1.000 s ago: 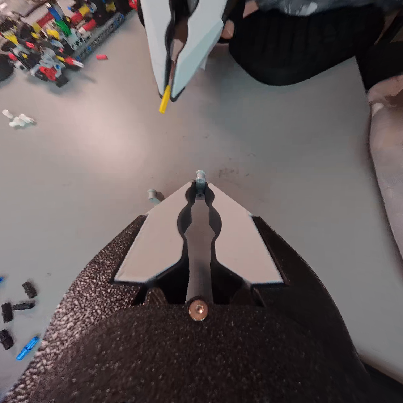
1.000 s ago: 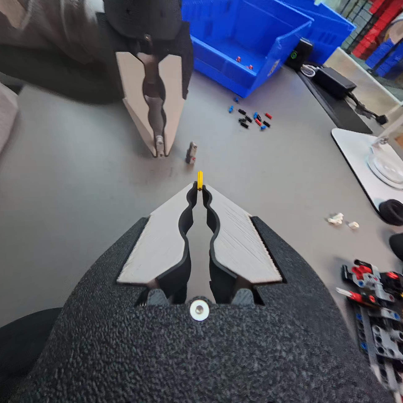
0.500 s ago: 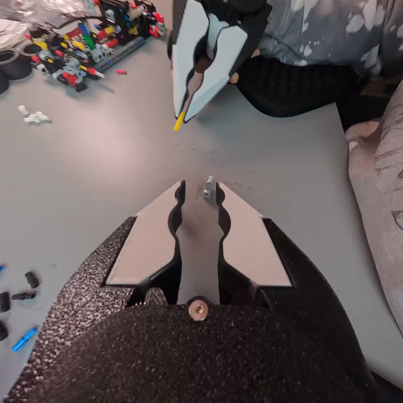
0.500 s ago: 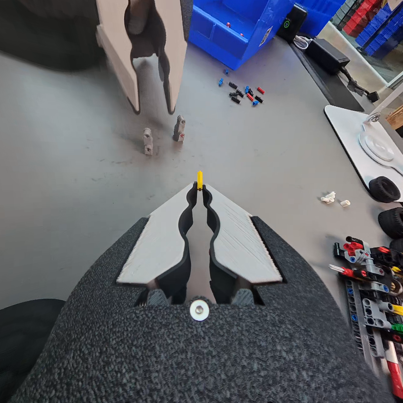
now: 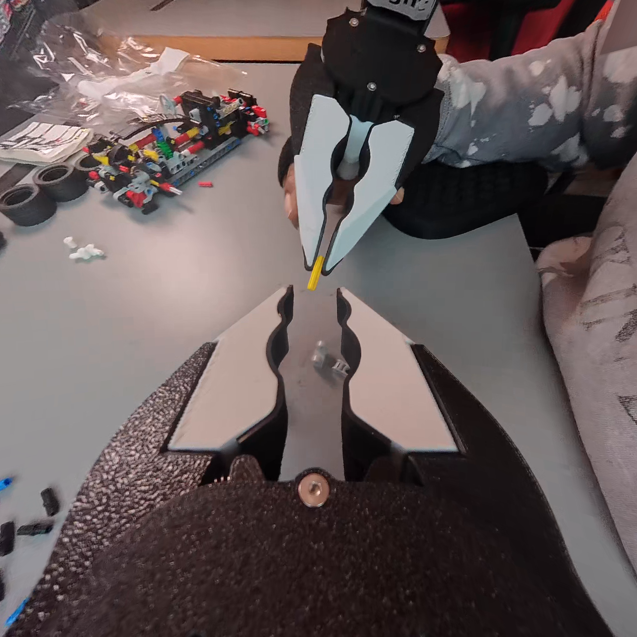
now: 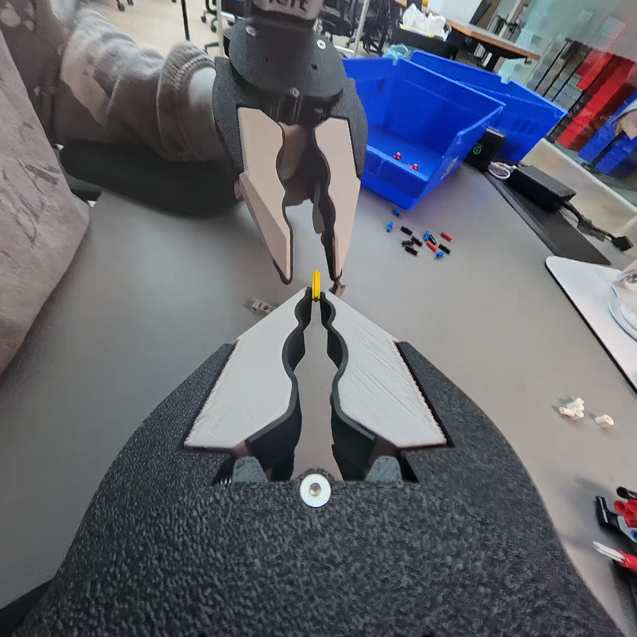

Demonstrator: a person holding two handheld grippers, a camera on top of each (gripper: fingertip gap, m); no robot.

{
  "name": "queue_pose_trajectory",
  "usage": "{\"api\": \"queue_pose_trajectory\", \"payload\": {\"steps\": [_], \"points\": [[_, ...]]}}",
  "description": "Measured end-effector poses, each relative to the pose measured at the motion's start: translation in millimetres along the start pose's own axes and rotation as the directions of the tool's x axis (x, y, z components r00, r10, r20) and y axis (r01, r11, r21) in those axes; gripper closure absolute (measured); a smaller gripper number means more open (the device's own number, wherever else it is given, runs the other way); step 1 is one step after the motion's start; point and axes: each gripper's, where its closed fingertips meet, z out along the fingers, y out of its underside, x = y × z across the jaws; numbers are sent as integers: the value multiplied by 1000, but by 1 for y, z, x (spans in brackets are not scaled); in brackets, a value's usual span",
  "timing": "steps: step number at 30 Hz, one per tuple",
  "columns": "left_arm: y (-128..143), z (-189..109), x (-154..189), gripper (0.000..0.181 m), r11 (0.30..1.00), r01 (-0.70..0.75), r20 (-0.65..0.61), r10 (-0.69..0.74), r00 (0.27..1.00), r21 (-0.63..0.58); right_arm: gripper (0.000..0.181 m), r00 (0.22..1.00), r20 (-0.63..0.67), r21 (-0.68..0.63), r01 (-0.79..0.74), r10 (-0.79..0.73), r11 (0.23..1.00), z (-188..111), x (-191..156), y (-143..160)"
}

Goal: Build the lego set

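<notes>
The left gripper (image 5: 314, 293) has let go of the grey connector (image 5: 326, 362), now lying on the worktop (image 5: 138, 327) beneath its parted jaws; the right gripper (image 6: 315, 297) stays clamped on the yellow axle (image 6: 315, 284), so joining is unfinished.

short yellow axle (image 6: 315, 284) pinched upright at fingertips, grey connector pieces (image 5: 328, 362) lying on table

Blue bins (image 6: 431, 113), black power adapter (image 6: 537, 188), clear plastic bags (image 5: 113, 79)

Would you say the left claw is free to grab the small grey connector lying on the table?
Probably yes: the left claw is open and empty, the grey connector lies uncovered between its fingers.
</notes>
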Motion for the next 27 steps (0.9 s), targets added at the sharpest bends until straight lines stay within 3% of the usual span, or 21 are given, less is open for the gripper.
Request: {"api": "queue_pose_trajectory", "payload": {"steps": [4, 17, 27], "points": [[-3, 1, 8, 177, 1000, -26, -13, 26, 1000, 13, 179, 1000, 24, 35, 17, -18, 999, 3, -9, -10], [-13, -8, 27, 179, 995, 11, -152, 4, 988, 94, 174, 997, 81, 129, 1, -12, 992, -2, -22, -27], [-6, -11, 30, 178, 997, 56, -208, -43, 977, 57, 180, 995, 87, 111, 36, -46, 993, 3, -28, -26]]}}
